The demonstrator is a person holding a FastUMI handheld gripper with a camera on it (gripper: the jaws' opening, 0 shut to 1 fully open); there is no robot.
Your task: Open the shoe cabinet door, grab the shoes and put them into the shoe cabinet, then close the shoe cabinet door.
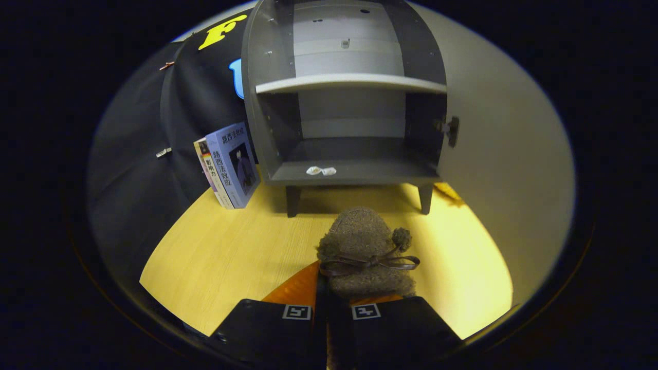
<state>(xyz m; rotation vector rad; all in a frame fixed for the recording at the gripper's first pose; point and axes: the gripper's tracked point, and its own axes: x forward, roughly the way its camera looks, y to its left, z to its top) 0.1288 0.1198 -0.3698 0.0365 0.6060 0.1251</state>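
A brown fuzzy shoe (pixel 362 252) is pinched by the gripper (pixel 329 298), its heel end caught between the 2 orange fingers (pixel 295 290), which are drawn close together on it. The toe of the shoe is pointed away, toward the cabinet, and a dark brown ribbon bow (pixel 370 263) is tied across its upper, with a small pompom (pixel 402 238) seen at its right side. Whether the shoe is lifted clear of the wooden floor (pixel 221 257) or rested on it cannot be told from this view; it appears to be just above it. A square black-and-white marker (pixel 297 312) is carried on each of the 2 black finger mounts.

The grey shoe cabinet (pixel 349 103) is stood at the far side on short dark legs, directly beyond the shoe. Its door (pixel 493 154) is swung open to the right, pale on the inner face, and a dark hinge (pixel 451 130) is seen at its edge. 1 light shelf (pixel 349 82) is fitted across the middle, and the lower compartment is left open toward the gripper. 2 small white scraps (pixel 321 170) are lain near the front edge of the bottom board.

To the left of the cabinet, 2 books (pixel 229 164) are leaned upright against the black cloth wall (pixel 154 144), close beside the cabinet's side panel.
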